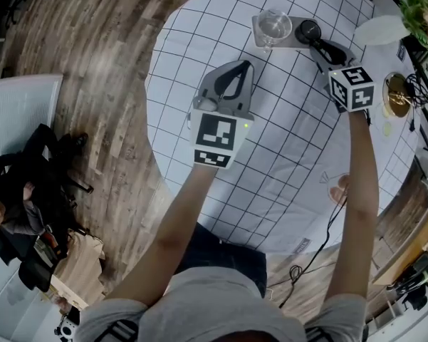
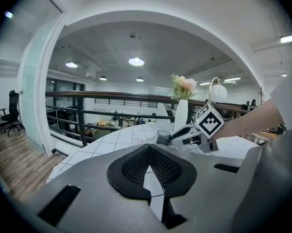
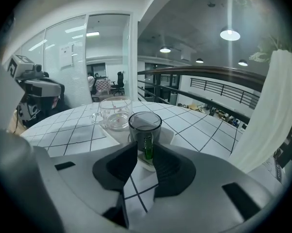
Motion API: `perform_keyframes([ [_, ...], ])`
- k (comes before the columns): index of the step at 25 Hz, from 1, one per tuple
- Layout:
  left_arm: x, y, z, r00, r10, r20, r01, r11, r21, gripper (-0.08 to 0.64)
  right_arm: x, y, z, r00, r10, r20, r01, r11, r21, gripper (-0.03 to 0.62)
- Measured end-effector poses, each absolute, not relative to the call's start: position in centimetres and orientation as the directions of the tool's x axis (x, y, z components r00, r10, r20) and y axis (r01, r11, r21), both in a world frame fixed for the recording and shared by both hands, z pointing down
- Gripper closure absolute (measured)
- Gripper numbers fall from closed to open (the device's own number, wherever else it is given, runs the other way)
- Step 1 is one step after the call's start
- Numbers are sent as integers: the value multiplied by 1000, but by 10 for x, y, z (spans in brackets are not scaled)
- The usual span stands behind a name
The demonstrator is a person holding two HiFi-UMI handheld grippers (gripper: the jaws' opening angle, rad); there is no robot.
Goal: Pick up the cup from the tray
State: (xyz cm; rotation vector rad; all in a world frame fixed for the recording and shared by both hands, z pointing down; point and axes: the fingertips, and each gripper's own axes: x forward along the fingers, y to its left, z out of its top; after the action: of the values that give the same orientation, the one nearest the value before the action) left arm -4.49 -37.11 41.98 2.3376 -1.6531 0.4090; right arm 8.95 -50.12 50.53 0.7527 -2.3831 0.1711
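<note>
The right gripper (image 3: pixel 145 155) reaches to the tray (image 1: pixel 290 43) at the far edge of the round gridded surface (image 1: pixel 285 155). Its jaws stand slightly apart on either side of the dark cup (image 3: pixel 145 126), seemingly just short of pressing it. 1 clear glass cup (image 1: pixel 274 26) stands beside it on the tray. The left gripper (image 2: pixel 148 152) hovers over the surface, jaws pressed together, holding nothing.
</note>
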Motion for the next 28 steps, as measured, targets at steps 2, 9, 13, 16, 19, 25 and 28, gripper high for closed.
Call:
perform_keyframes([
  [2, -45, -371, 420, 316, -875, 366, -945, -324, 41, 554, 88, -502, 506, -635, -482, 604, -558, 826, 73, 512],
  [9, -47, -369, 418, 309, -879, 364, -948, -316, 41, 554, 85, -497, 505, -639, -492, 591, -573, 818, 61, 552],
  [13, -48, -367, 417, 306, -880, 362, -949, -314, 41, 554, 84, -492, 502, -642, -494, 587, -570, 819, 67, 552],
  [16, -46, -367, 414, 310, -881, 358, -947, -319, 36, 554, 87, -488, 497, -645, -501, 576, -576, 815, 64, 552],
  [19, -44, -366, 410, 315, -881, 353, -945, -326, 30, 554, 92, -480, 489, -647, -504, 572, -574, 816, 68, 552],
  [25, -35, -365, 400, 328, -882, 339, -941, -337, 33, 554, 124, -466, 467, -628, -547, 553, -611, 787, 85, 552],
  [28, -29, -364, 395, 336, -881, 333, -938, -346, 30, 554, 145, -458, 464, -611, -572, 547, -644, 761, 75, 552],
])
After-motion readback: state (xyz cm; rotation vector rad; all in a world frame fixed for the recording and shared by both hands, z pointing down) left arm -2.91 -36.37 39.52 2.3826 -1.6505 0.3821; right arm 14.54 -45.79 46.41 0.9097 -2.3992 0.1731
